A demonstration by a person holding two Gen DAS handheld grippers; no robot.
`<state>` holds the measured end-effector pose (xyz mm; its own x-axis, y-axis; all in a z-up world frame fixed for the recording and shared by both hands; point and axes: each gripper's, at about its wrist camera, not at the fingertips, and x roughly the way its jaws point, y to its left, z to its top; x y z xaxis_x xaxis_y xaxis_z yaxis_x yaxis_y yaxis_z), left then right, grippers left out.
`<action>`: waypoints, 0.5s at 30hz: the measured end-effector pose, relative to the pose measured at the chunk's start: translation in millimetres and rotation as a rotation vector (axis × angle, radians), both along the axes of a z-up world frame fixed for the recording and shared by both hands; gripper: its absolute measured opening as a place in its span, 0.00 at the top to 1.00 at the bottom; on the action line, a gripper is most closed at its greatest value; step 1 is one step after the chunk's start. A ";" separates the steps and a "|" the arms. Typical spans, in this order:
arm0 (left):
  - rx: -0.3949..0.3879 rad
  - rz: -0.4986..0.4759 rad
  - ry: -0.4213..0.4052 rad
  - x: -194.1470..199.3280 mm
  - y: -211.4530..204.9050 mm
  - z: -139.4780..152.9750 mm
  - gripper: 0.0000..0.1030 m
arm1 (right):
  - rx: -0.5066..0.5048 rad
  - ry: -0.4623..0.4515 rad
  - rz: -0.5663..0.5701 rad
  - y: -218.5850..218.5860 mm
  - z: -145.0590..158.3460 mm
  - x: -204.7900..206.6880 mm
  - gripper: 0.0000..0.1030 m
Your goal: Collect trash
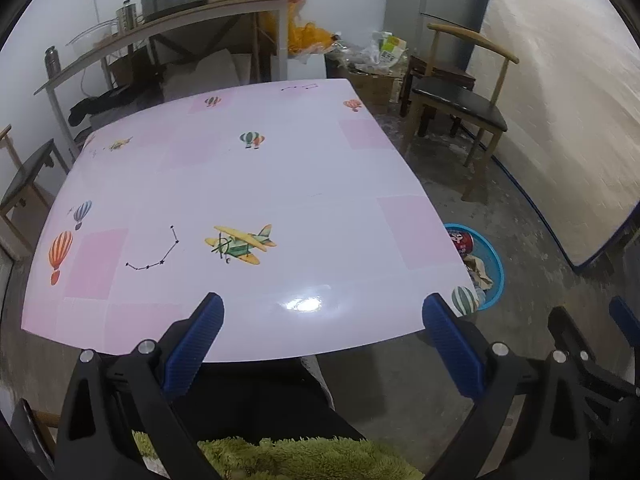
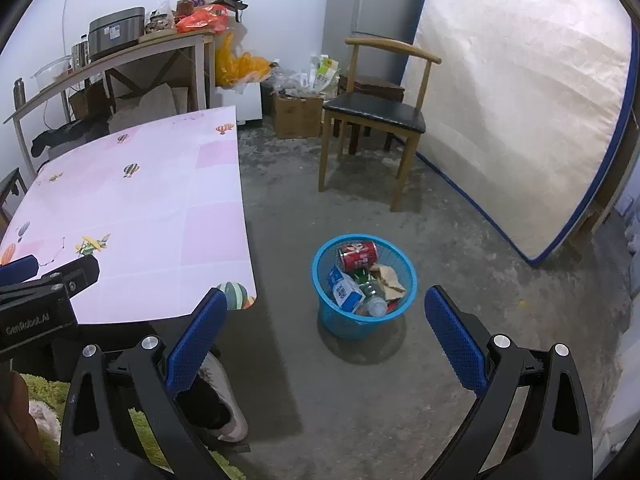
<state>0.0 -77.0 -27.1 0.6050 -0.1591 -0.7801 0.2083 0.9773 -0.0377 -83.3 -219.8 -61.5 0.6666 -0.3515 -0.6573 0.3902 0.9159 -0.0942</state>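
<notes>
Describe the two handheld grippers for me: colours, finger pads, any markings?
Both match: the left gripper and right gripper have black plastic frames with teardrop cut-outs, silver pivot bolts, and blue textured pads on each finger. From the right wrist view, the left gripper's black body carries white lettering reading roughly "GenRobot.AI". No cables visible.
</notes>
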 end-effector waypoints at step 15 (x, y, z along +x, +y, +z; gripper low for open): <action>0.016 0.075 -0.039 2.5 15.4 8.2 0.05 | -0.008 -0.009 -0.017 -5.5 -1.8 -1.5 0.08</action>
<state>2.6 -61.6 -18.9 0.6449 -0.1000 -0.7577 0.1353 0.9907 -0.0156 -84.8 -225.3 -63.3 0.6663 -0.3677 -0.6487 0.4061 0.9086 -0.0979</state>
